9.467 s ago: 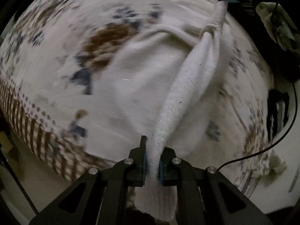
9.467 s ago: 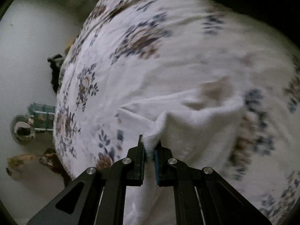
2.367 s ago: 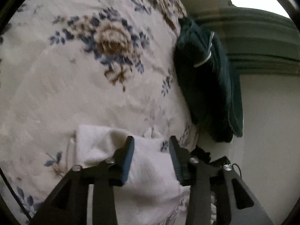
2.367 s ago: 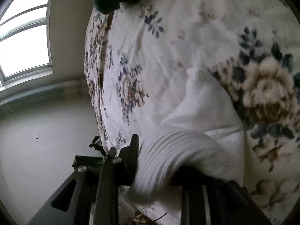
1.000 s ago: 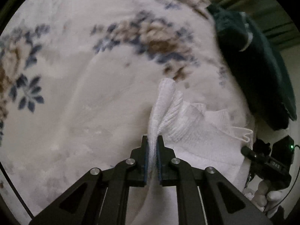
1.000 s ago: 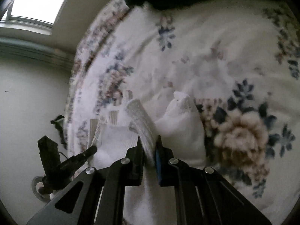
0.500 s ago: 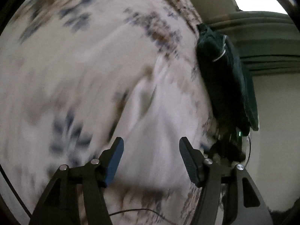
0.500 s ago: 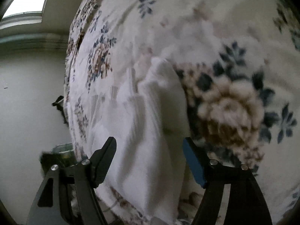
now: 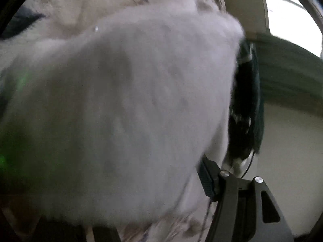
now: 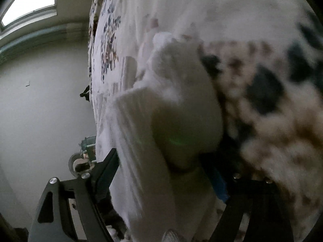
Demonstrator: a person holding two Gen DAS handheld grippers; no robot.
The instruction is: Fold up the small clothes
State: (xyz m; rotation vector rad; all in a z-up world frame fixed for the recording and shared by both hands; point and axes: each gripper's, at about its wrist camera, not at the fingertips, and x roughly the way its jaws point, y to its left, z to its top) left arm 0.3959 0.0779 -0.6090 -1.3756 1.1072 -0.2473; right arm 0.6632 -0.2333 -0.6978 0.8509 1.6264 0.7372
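- Right gripper (image 10: 161, 179): jaws spread wide, straddling the folded white cloth (image 10: 161, 121) without clamping it.
- Left gripper (image 9: 129, 181): only one finger (image 9: 208, 176) shows; cloth (image 9: 125, 104) fills the lens, so its state can't be told.
- Cloth lies bunched on the floral bedspread (image 10: 262, 90).
- Likely step: pressing the fold flat; next, close squarely or lift clear.

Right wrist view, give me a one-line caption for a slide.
Open right gripper straddles the folded white garment on a floral bedspread.
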